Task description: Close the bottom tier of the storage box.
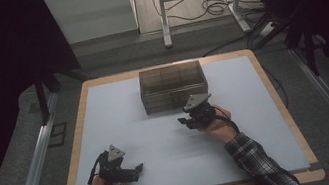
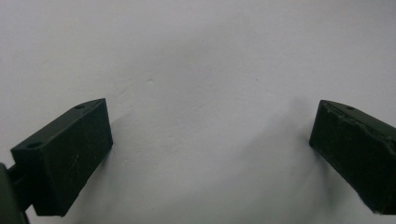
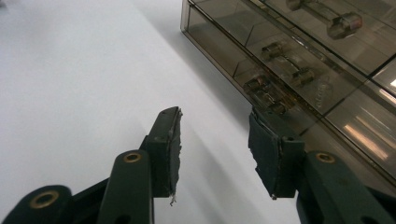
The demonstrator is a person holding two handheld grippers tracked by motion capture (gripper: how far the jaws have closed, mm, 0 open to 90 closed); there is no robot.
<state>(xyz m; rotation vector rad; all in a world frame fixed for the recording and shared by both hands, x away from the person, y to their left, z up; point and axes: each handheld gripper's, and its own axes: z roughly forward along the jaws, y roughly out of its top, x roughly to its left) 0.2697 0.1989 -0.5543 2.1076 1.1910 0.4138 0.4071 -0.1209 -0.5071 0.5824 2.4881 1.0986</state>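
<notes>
I see lab rig: white tabletop (image 1: 123, 130) between aluminium rails (image 1: 33, 167), cables (image 1: 219, 5) on floor, dark surround.

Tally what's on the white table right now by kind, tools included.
Clear smoky compartment box: 1
Handheld tools: 2, the left tool and the right tool
Total: 3

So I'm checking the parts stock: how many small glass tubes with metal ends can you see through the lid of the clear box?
3 in the right gripper view, inside the clear box: one at the top, one mid, one nearest the right tool. More may be hidden.
</notes>
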